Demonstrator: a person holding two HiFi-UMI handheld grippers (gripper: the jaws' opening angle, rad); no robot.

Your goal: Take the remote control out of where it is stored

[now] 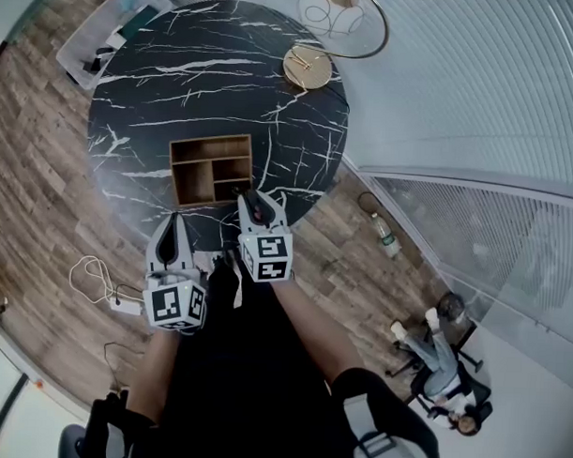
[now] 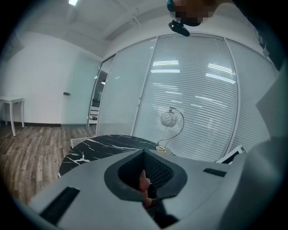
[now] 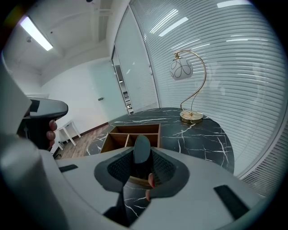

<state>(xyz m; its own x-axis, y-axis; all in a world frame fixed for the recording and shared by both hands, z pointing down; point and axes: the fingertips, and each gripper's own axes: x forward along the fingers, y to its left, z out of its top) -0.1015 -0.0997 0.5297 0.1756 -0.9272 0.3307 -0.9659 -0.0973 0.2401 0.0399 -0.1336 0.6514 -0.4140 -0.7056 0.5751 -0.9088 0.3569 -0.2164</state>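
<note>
1. Left gripper (image 1: 174, 231): jaws together, empty, idle.
2. Right gripper (image 1: 257, 208): clamped on the upright remote control (image 3: 142, 152), by the near corner of the wooden organiser (image 1: 212, 169).
3. Advice, as I judged: firm grip, lift straight, clear the walls.
4. Lamp (image 1: 309, 66): far, irrelevant.

Left and far of the wooden box (image 1: 212, 169), the table (image 1: 160, 78) is open marble. The lamp (image 1: 308, 66) stands alone at the far right rim, well apart from the box. My right tool (image 1: 258, 204), clamped on the remote control (image 3: 141, 155), hangs at the box's near right corner; my left tool (image 1: 173, 221) hangs just off its near left corner.
</note>
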